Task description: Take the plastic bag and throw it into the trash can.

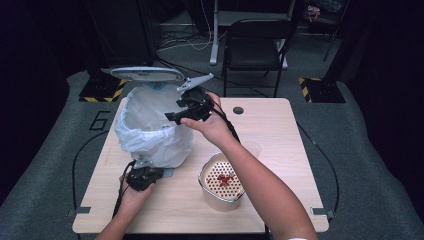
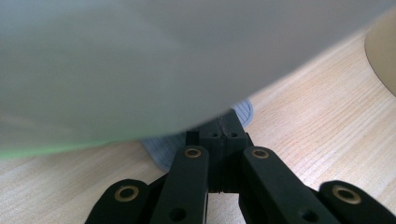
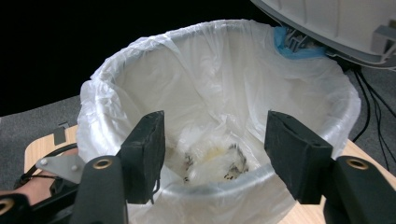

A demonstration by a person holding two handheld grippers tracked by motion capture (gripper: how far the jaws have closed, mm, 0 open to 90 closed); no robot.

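Note:
A white pedal bin (image 1: 150, 130) lined with a clear plastic bag (image 3: 233, 74) stands at the table's far left, its lid (image 1: 147, 74) tipped up. My right gripper (image 1: 172, 112) hangs over the bin's near rim; in the right gripper view its jaws (image 3: 215, 154) stand open with nothing between them. Crumpled scraps (image 3: 229, 165) lie at the bottom of the bag. My left gripper (image 1: 145, 175) is low at the bin's base. In the left gripper view it is shut (image 2: 227, 128), tips resting on the grey ribbed pedal (image 2: 243, 112) under the bin's white wall (image 2: 140, 60).
A cream pot (image 1: 222, 182) with a perforated insert holding red bits (image 1: 225, 178) stands on the wooden table (image 1: 280, 130) near the front, under my right forearm. A black chair (image 1: 255, 45) stands behind the table. Cables run across the floor.

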